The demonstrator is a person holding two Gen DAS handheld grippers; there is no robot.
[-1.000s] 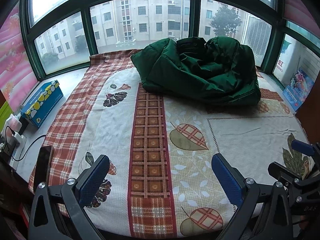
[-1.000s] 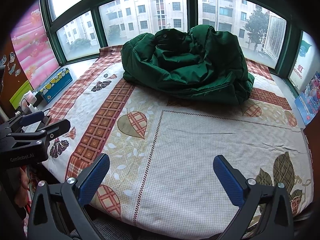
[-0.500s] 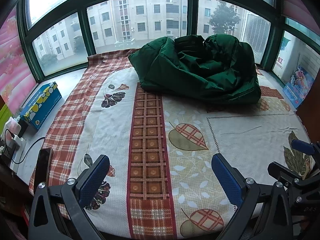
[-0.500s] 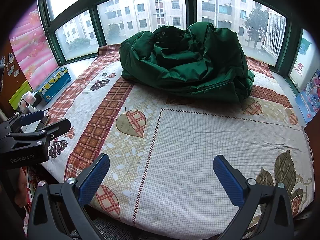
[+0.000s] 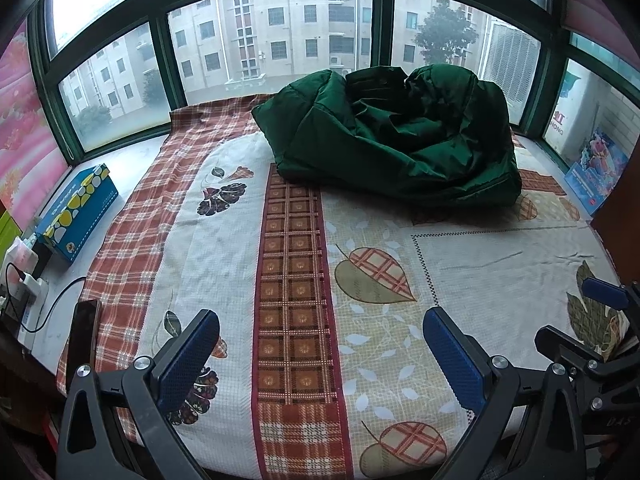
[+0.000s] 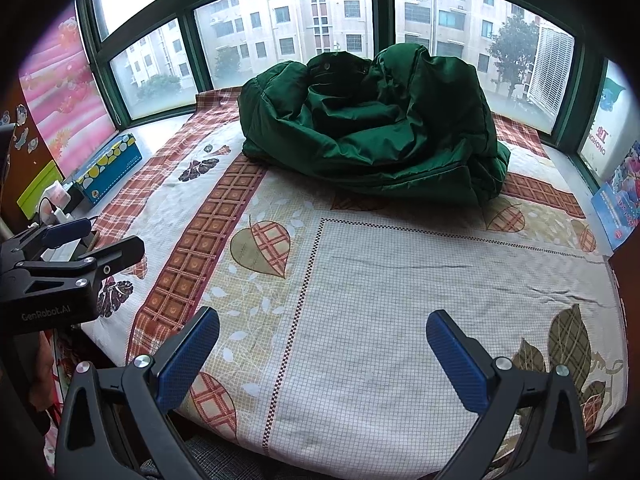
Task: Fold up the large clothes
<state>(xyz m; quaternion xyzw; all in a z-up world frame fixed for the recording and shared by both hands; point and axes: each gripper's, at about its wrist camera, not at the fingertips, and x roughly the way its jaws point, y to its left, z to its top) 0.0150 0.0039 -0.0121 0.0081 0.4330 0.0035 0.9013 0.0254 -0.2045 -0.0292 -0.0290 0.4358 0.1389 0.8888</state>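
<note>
Compared with a second ago, the green jacket is seen slightly larger and higher in both views, so both grippers appear to have been carried a little closer to it; its crumpled shape is unchanged. One jacket is counted, heaped at the far end of the bed, just before the window, and touched by neither gripper. Two grippers are counted: the left gripper is held over the near edge of the bed with its fingers spread wide and nothing between them, and the right gripper is held likewise, spread and empty, just to its right. Each gripper is seen from the side in the other's view. On the sill to the left, one blue tissue box is laid, and nearer, one dark phone is leaned at the bed's edge beside a white charger with a black cable. What may be a picture book is propped at the right, though it is blurred at the rim. Between the grippers and the jacket only the patterned bedspread is spread out.
</note>
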